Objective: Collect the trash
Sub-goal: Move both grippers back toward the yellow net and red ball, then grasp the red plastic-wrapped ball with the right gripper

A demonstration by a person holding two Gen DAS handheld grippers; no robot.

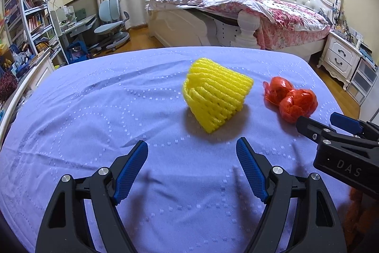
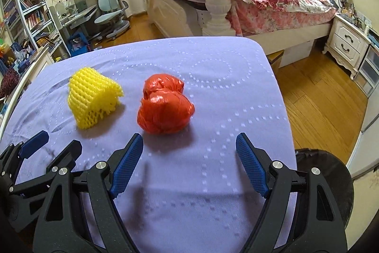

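A yellow foam fruit net [image 1: 216, 94] [image 2: 92, 100] lies on the lavender quilted cover [image 1: 99, 110] [image 2: 213, 77]. To its right sits a crumpled red plastic bag [image 1: 291, 98] [image 2: 165, 106]. My left gripper [image 1: 192, 153] hovers open just short of the net, nothing between its blue pads. My right gripper [image 2: 189, 146] is open too, the red bag lying ahead and a little left of its gap, untouched. In the left wrist view the right gripper [image 1: 317, 121] reaches in from the right, its near finger overlapping the bag's front. In the right wrist view the left gripper [image 2: 56, 141] shows at the lower left.
A dark round bin [image 2: 327, 179] stands on the wooden floor beside the cover's right edge. Beyond are a bed with a floral quilt [image 1: 248, 6], a white nightstand [image 1: 338, 58], a desk chair [image 1: 111, 23] and bookshelves [image 1: 30, 16] at the left.
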